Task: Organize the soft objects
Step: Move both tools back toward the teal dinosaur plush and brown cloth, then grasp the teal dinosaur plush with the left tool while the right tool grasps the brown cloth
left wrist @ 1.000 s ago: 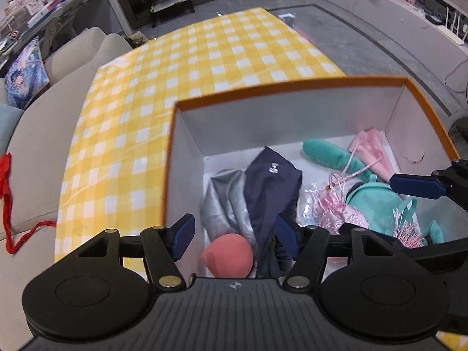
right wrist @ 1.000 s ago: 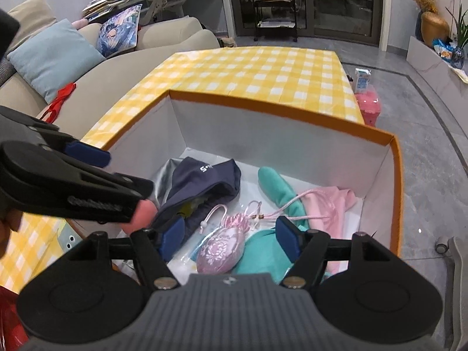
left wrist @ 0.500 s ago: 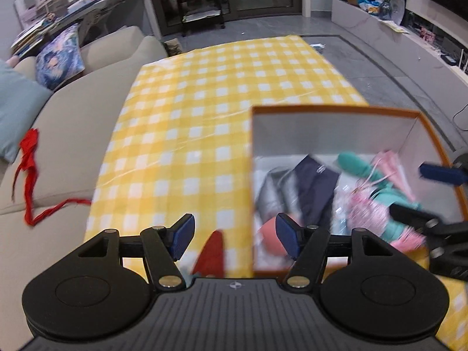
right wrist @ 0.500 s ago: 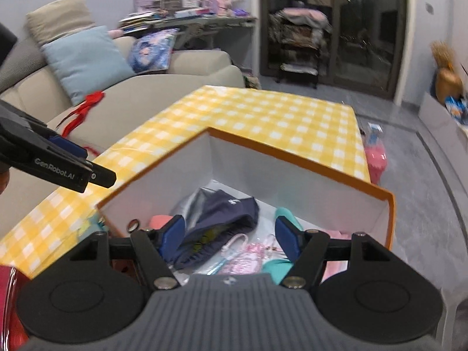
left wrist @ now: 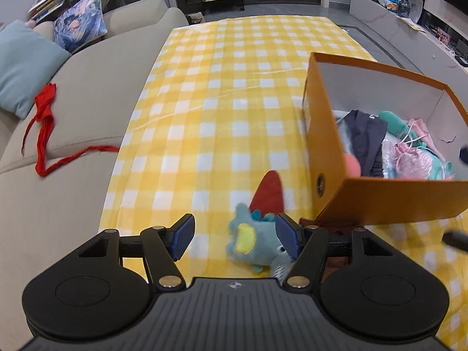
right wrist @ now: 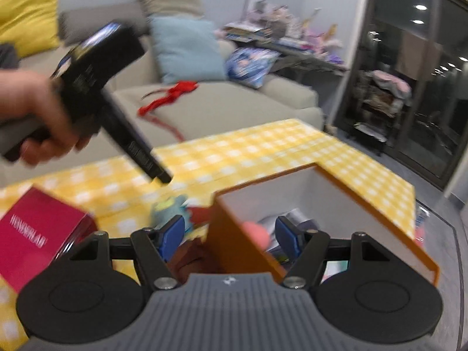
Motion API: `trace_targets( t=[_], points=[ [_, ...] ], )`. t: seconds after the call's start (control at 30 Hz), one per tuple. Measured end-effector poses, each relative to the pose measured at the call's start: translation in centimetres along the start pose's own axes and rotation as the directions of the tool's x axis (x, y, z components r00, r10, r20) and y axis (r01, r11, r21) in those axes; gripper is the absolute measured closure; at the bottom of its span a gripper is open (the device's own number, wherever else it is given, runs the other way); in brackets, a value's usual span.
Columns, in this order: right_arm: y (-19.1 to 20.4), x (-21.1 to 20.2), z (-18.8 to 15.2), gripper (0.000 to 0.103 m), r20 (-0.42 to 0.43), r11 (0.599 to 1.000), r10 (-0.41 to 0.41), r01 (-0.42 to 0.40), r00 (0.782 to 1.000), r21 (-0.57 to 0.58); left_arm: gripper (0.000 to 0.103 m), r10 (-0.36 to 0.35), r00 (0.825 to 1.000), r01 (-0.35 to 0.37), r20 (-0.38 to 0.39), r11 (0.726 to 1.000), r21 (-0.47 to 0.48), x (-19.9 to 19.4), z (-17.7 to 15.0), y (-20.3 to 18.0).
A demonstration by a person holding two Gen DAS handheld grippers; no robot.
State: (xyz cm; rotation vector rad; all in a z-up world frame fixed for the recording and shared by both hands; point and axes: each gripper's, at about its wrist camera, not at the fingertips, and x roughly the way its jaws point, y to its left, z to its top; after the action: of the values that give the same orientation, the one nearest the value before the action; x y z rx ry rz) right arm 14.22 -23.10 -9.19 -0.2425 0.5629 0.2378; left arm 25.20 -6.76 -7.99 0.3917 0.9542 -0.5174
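Left gripper (left wrist: 235,237) fingers wide, empty, over teal plush (left wrist: 254,245) on table (left wrist: 204,93) left of orange box (left wrist: 324,146); right gripper (right wrist: 229,235) fingers wide, empty, above box's left wall

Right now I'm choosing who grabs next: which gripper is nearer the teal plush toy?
Left. The left gripper hangs open just above the teal plush toy; the right gripper straddles the orange box wall.

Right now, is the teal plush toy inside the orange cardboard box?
No, the teal plush toy lies on the yellow checked tablecloth outside the orange cardboard box.
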Motion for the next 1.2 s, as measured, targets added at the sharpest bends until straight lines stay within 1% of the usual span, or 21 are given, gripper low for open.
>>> trace_targets(
  t=[0.13,0.23,0.3,0.43,0.53,0.6,0.63,0.73,0.8,0.87,0.93,1.0,1.07,1.2],
  points=[
    [1.3,1.9,-1.1,0.035,-0.079,0.999,0.039,-0.041,0.996,-0.020,0.028,-0.023,1.000,0.023,0.007,1.000,-0.014,0.5,-1.3,1.6],
    [2.1,3.6,-2.0,0.035,-0.148,0.998,0.056,-0.061,0.987,-0.029,0.028,-0.045,0.999,0.045,0.010,0.999,-0.028,1.2,-2.1,2.7],
    [2.5,4.6,-2.7,0.035,-0.189,0.997,0.071,-0.077,0.979,-0.025,0.028,-0.072,0.997,0.072,0.012,0.997,-0.037,1.7,-2.5,3.3],
    [3.6,6.7,-4.5,0.035,-0.270,0.997,0.071,-0.071,0.960,0.008,0.028,-0.122,0.992,0.122,0.030,0.992,-0.032,3.0,-2.6,4.1],
    [3.7,8.4,-5.2,0.035,-0.316,0.997,0.067,-0.050,0.946,0.063,0.028,-0.174,0.984,0.175,0.020,0.984,-0.042,4.3,-2.7,4.4],
    [3.6,9.2,-5.5,0.035,-0.324,0.994,0.066,-0.034,0.944,0.103,0.028,-0.200,0.980,0.200,0.016,0.979,-0.032,5.0,-2.9,4.1],
    [3.5,9.5,-5.6,0.034,-0.324,0.993,0.065,-0.028,0.944,0.117,0.026,-0.204,0.979,0.205,0.008,0.979,-0.017,5.2,-2.8,3.9],
    [3.8,10.0,-6.1,0.032,-0.316,0.992,0.055,-0.015,0.947,0.127,0.023,-0.211,0.977,0.211,-0.002,0.977,0.027,5.9,-2.6,3.2],
    [3.9,10.3,-6.4,0.025,-0.308,0.992,0.041,-0.002,0.950,0.126,0.022,-0.234,0.972,0.234,-0.013,0.971,0.048,6.4,-2.5,3.1],
    [4.0,10.5,-6.5,0.022,-0.295,0.992,0.030,0.008,0.955,0.128,0.019,-0.256,0.966,0.257,-0.034,0.965,0.054,7.0,-2.4,3.2],
    [4.0,10.6,-6.4,0.021,-0.294,0.992,0.035,0.003,0.955,0.127,0.018,-0.279,0.959,0.281,-0.051,0.958,0.055,7.8,-2.4,3.3],
    [4.0,10.6,-6.2,0.016,-0.288,0.992,0.037,0.000,0.957,0.128,0.018,-0.303,0.951,0.305,-0.059,0.951,0.045,8.4,-2.4,3.3],
    [4.0,10.9,-6.2,0.016,-0.286,0.991,0.040,-0.002,0.957,0.130,0.018,-0.323,0.944,0.326,-0.066,0.944,0.043,8.7,-2.3,3.1],
    [3.9,11.5,-6.3,0.016,-0.292,0.989,0.042,0.001,0.955,0.146,0.018,-0.338,0.938,0.345,-0.082,0.935,0.088,8.9,-2.5,2.3]
  ],
)
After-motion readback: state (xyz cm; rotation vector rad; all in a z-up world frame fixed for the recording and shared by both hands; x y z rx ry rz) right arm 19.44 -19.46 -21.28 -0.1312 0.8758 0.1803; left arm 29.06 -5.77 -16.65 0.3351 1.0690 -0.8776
